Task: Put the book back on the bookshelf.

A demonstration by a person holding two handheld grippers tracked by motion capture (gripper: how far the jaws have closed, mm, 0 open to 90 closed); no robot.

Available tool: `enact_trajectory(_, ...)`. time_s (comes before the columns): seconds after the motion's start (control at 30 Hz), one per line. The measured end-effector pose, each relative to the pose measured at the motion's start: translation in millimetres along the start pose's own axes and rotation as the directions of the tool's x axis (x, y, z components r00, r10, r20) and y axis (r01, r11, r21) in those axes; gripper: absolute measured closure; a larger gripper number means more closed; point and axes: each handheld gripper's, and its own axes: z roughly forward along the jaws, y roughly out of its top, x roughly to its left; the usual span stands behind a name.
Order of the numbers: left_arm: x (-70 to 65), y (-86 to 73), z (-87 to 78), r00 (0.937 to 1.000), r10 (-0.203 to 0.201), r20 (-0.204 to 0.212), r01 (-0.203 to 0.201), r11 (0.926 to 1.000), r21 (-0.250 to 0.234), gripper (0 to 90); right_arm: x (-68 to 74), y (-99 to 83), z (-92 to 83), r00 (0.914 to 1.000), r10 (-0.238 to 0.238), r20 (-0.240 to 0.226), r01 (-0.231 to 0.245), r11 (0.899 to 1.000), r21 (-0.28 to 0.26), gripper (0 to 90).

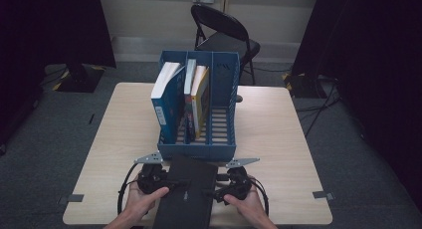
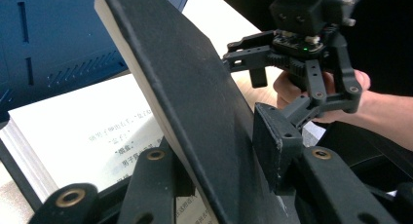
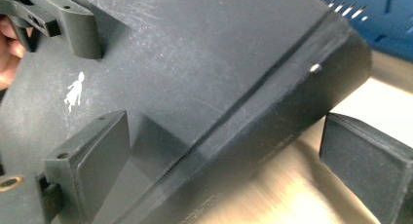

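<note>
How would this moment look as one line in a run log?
left gripper: shut on black book cover | right gripper: around spine, gap | blue rack: right slot free

Both hands come in low at the near edge, side by side. The left hand [image 1: 142, 198] holds the black two-jaw left gripper [image 1: 171, 181], its jaws closed flat on a cover. The right hand [image 1: 244, 201] holds the black right gripper [image 1: 211, 191], jaws spread around a thick edge, pointing inward.
</note>
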Motion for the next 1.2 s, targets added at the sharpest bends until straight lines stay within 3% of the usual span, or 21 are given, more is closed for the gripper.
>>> enact_trajectory(0.13, -2.8, 1.1, -0.6, 0.9996, 0.025, 0.011, -0.025, 0.9997, -0.006, 63.8, -1.2, 1.9, 2.0, 0.9987, 0.024, -0.044, -0.023, 1.000, 0.004, 3.8)
enact_trajectory(0.23, -6.0, 2.9, -2.7, 0.9990, 0.041, 0.016, -0.041, 0.9988, -0.026, 65.0, 3.5, 4.4, -1.1, 0.9996, -0.002, -0.028, 0.002, 1.000, 0.006, 4.5)
enact_trajectory(0.43, -10.4, 9.9, -10.4, 0.9967, 0.077, 0.024, -0.075, 0.9941, -0.078, 68.4, 15.5, 15.0, -11.3, 0.9983, -0.056, 0.018, 0.057, 0.997, -0.056, 10.0)
enact_trajectory(0.6, -13.0, 13.1, -12.8, 0.9951, 0.097, 0.021, -0.095, 0.9919, -0.085, 68.9, 20.3, 20.7, -17.8, 0.9954, -0.083, 0.047, 0.087, 0.994, -0.072, 12.7)
enact_trajectory(0.77, -23.4, 20.8, -15.1, 0.9865, 0.163, 0.016, -0.161, 0.9831, -0.086, 68.9, 25.8, 24.7, -26.7, 0.9911, -0.115, 0.066, 0.122, 0.988, -0.097, 15.3)
enact_trajectory(0.87, -26.9, 24.7, -13.9, 0.9849, 0.172, 0.018, -0.170, 0.9807, -0.097, 69.5, 27.7, 27.6, -34.2, 0.9893, -0.127, 0.072, 0.135, 0.984, -0.118, 16.5)
enact_trajectory(1.07, -35.8, 35.6, -10.1, 0.9792, 0.203, 0.010, -0.200, 0.9726, -0.119, 70.7, 32.6, 33.9, -49.2, 0.9799, -0.161, 0.118, 0.177, 0.974, -0.140, 17.1)
enact_trajectory(1.2, -39.5, 42.5, -7.2, 0.9771, 0.213, -0.001, -0.211, 0.9677, -0.138, 72.0, 32.6, 41.5, -60.7, 0.9720, -0.177, 0.154, 0.204, 0.963, -0.175, 23.0)
